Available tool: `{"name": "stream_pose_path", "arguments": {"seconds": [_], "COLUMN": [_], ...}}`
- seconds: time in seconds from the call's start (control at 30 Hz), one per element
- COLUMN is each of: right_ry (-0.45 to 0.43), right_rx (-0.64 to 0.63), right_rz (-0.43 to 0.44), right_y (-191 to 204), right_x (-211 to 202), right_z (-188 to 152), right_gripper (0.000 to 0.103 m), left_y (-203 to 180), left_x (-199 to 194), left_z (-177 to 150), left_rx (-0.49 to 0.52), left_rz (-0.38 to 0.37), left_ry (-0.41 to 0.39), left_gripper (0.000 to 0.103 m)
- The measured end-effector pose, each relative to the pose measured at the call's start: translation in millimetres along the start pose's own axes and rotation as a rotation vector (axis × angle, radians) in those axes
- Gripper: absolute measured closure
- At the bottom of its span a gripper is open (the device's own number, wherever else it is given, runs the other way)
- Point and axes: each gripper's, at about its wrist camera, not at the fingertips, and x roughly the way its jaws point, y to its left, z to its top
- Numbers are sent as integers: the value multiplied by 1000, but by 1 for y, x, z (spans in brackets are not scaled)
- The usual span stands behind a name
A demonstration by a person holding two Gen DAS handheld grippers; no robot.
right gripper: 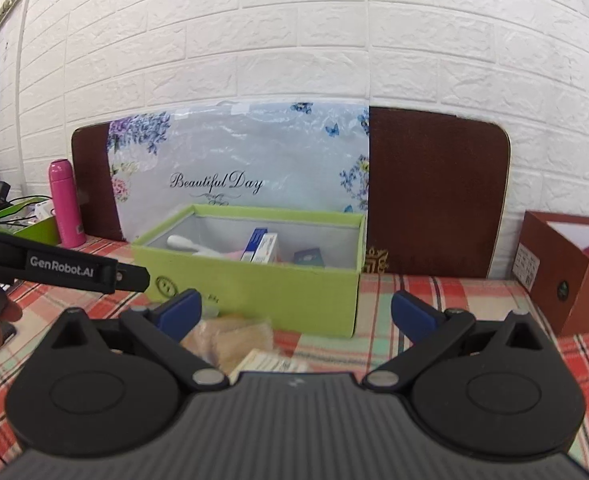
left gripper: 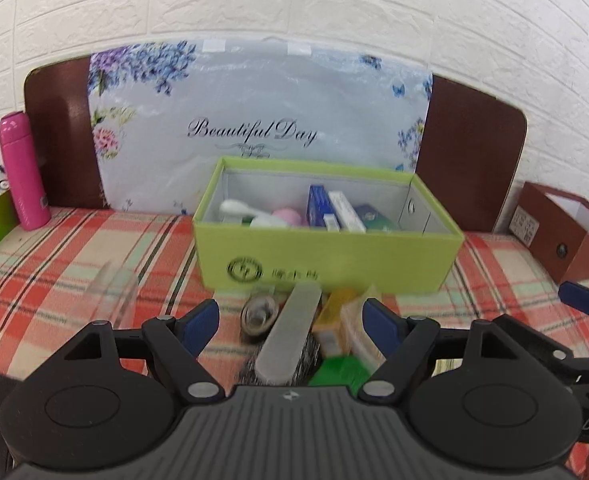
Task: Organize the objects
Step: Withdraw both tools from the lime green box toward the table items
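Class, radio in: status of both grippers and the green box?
Left gripper, right gripper open, empty. Green cardboard box partly filled. Loose items before it; nothing blocking.

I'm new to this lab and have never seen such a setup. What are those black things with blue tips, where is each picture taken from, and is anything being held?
Those are two hand-held grippers; a person carries one in each hand. Each picture comes from a camera on one gripper, looking forward along its two blue-tipped fingers. One view shows the left gripper, the other the right gripper. Both are open and hold nothing.

On the plaid tablecloth stands an open green box with small cartons and a white object inside. In front of it lie loose things, among them a hairbrush and a beige packet; they are blurred. A pink bottle stands at the left, a brown box at the right.
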Motion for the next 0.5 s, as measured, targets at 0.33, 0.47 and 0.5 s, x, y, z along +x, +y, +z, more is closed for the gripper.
{"name": "stream_pose_path", "arguments": {"seconds": [0.33,0.47,0.5], "right_ry": [97,130,135], "right_rx": [35,8,-8], "right_rz": [21,18,18], "right_y": [21,32,35], "right_x": [-17,-14,-14], "right_z": [-56,-71,-73], "right_gripper": [0,0,0], "left_y": [12,15,15], "left_x": [-2,-3,-3], "left_z": [-58,-68,-69], "left_rx": [-60,-53,-50], "left_rz": [-22,-28,-37], "left_ry": [106,106,107], "left_gripper": [21,21,21]}}
